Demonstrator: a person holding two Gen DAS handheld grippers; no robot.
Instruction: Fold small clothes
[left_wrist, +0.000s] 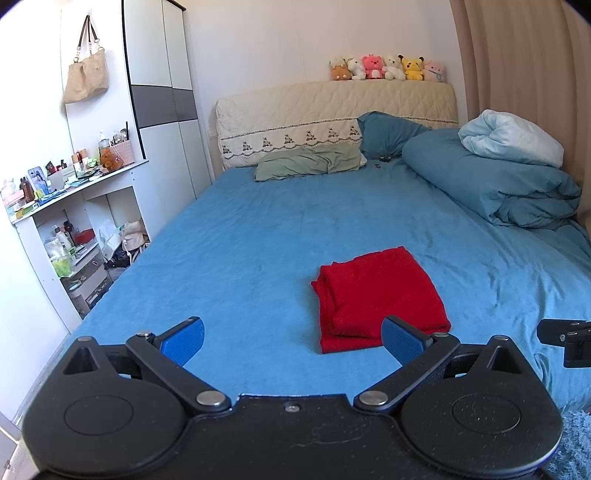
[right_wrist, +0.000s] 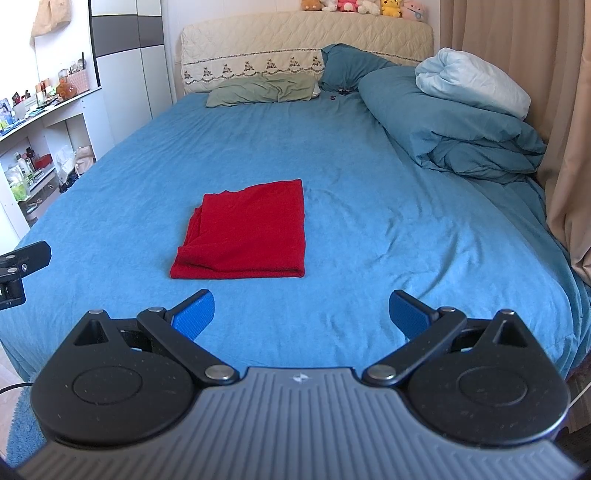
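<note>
Nearest, the left hand-held gripper (left_wrist: 291, 341) and right hand-held gripper (right_wrist: 301, 314) hung spread wide and empty above the bed's (right_wrist: 369, 221) foot edge, apparently clear of finished work. Beyond them a red garment (right_wrist: 247, 232) lay folded flat mid-bed. Farthest, pillows (right_wrist: 262, 90) rested at the headboard (right_wrist: 295, 40). No readable writing showed.

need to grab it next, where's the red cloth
The folded red fabric cloth lies on the blue bedsheet, just ahead of both open grippers, nearer the foot.
</note>
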